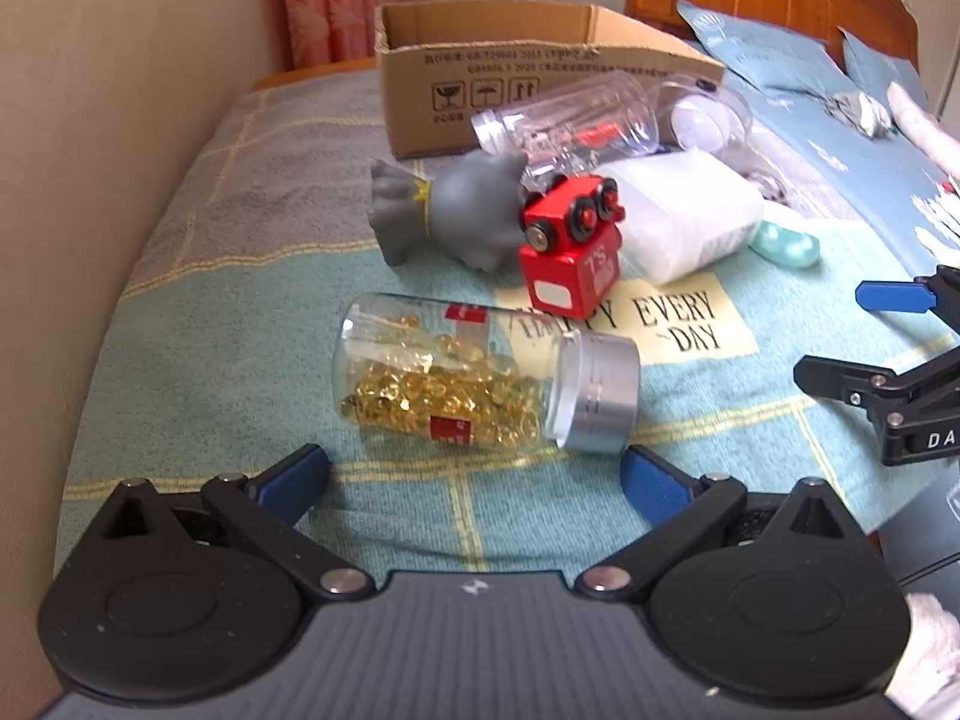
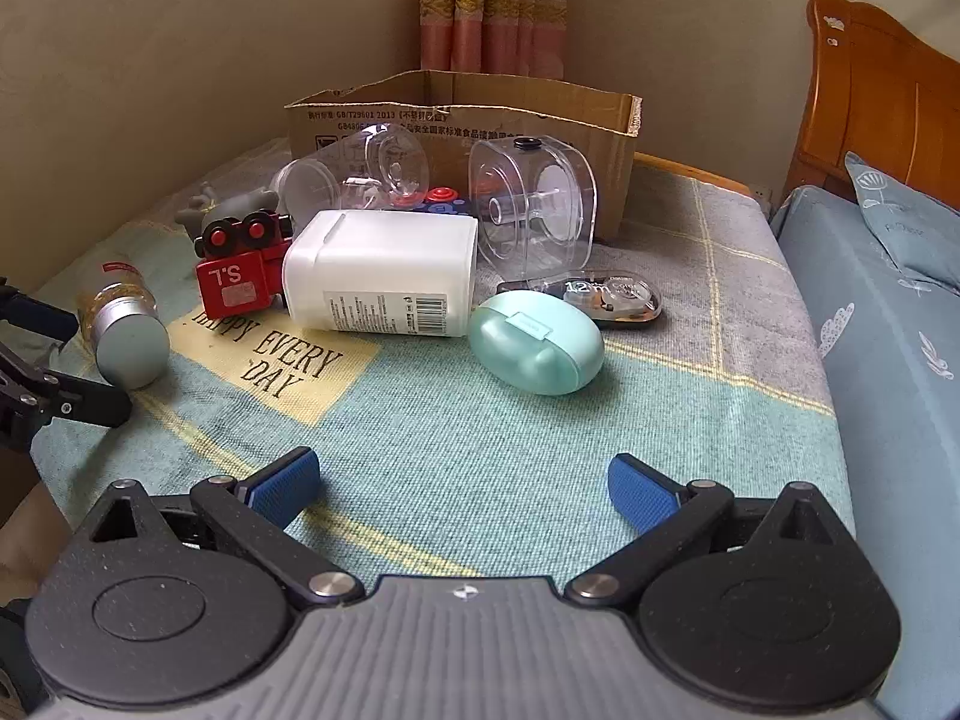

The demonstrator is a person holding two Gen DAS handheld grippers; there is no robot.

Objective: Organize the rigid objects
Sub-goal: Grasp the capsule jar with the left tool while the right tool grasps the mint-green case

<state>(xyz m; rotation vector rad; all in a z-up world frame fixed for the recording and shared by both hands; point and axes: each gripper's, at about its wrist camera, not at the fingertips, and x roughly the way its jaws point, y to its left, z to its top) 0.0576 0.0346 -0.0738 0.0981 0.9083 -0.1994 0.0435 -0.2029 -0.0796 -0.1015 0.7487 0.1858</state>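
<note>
Rigid objects lie on a blanket before an open cardboard box [image 1: 540,54] [image 2: 468,120]. A clear bottle of yellow capsules [image 1: 480,378] [image 2: 120,324] lies on its side just ahead of my open, empty left gripper [image 1: 474,474]. Behind it are a grey toy [image 1: 456,210], a red toy train [image 1: 570,246] [image 2: 240,264], a white container [image 1: 684,216] [image 2: 384,270] and clear plastic containers [image 1: 576,120] [image 2: 534,204]. A mint oval case [image 2: 534,342] and a correction tape [image 2: 612,300] lie ahead of my open, empty right gripper [image 2: 462,480].
The blanket [image 2: 480,432] covers the bed corner by the wall. A wooden headboard [image 2: 882,96] and blue pillows [image 2: 900,312] lie to the right. The right gripper also shows at the right edge of the left wrist view [image 1: 858,336].
</note>
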